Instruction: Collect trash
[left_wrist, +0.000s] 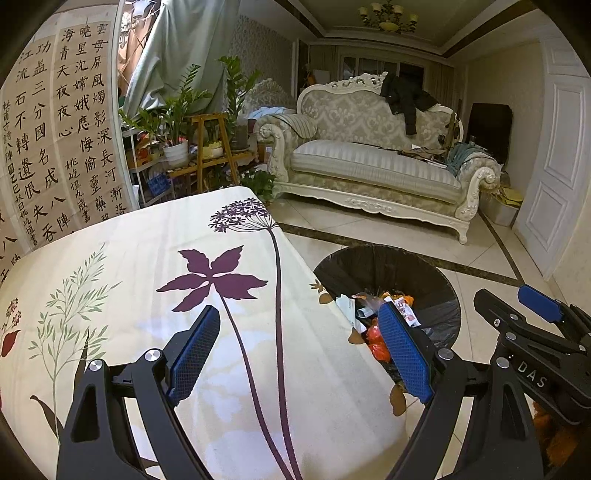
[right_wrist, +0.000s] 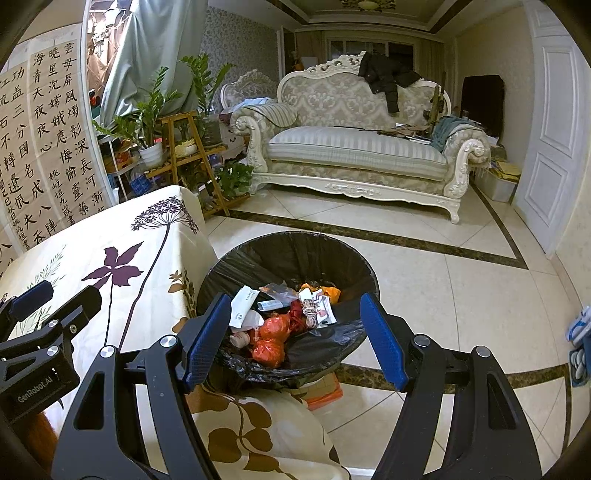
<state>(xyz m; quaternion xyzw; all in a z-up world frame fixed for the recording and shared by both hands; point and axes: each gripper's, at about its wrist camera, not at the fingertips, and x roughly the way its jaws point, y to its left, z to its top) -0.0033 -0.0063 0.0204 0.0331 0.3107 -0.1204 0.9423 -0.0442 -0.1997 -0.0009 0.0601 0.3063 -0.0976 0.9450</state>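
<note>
**Both grippers empty over table edge; bin already loaded**

I have the left gripper poised above the flowered tablecloth, jaws spread wide, nothing between the blue pads. The right gripper hangs just beside it, aimed down over the trash bin, jaws moderately wide, also holding nothing.

The bin stands on the floor tiles tight against the table's corner, presumably so items can go straight off the edge into it. Its black liner folds over the rim; mouth faces straight up, long axis vertical.

The trash lies inside: orange wrappers, white paper packets, crumpled and pointing no common way.

I see no loose trash on the visible cloth. My judgement: collecting is done or nearly so.
</note>
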